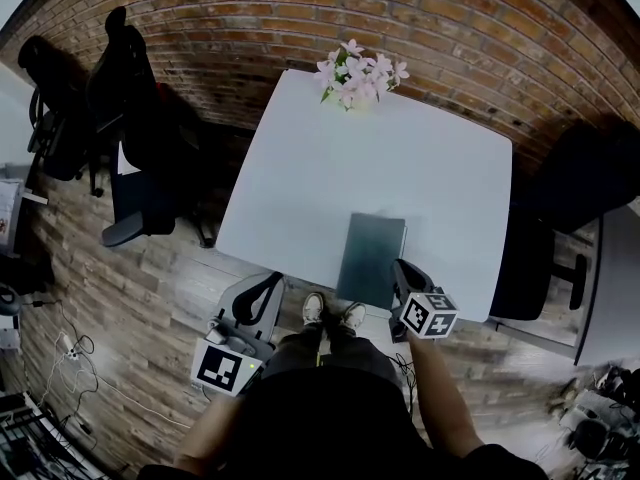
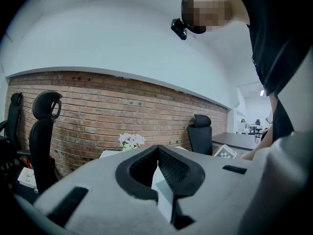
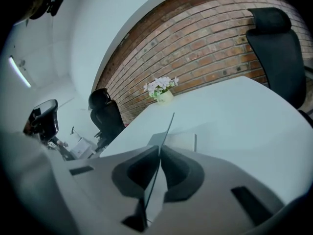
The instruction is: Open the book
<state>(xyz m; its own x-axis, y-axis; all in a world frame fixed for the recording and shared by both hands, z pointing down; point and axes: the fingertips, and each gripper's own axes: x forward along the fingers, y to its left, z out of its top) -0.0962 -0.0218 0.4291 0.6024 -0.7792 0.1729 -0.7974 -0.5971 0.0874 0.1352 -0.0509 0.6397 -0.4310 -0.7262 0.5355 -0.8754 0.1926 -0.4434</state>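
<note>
One thin sheet, the cover [image 3: 161,138] of the book [image 1: 370,258], is all the right claw [image 3: 160,148] has: its jaws are pinched together on it, near the cover's edge. The book lies at the near edge of the table [image 1: 400,158], well apart from the flowers [image 1: 358,76]. The left claw [image 2: 157,148] hangs off the table to the left, jaws together on nothing.

The bite looks shallow, so the cover could slip free and drop shut. Nothing steadies the pages, so a pull toward the person could drag the whole book off the near edge. A hard tug might also crease the cover.

From above, the right claw [image 1: 403,276] hides the book's near right corner, and I cannot tell there how far the cover is raised. The left claw's own body blocks the book from its view.
</note>
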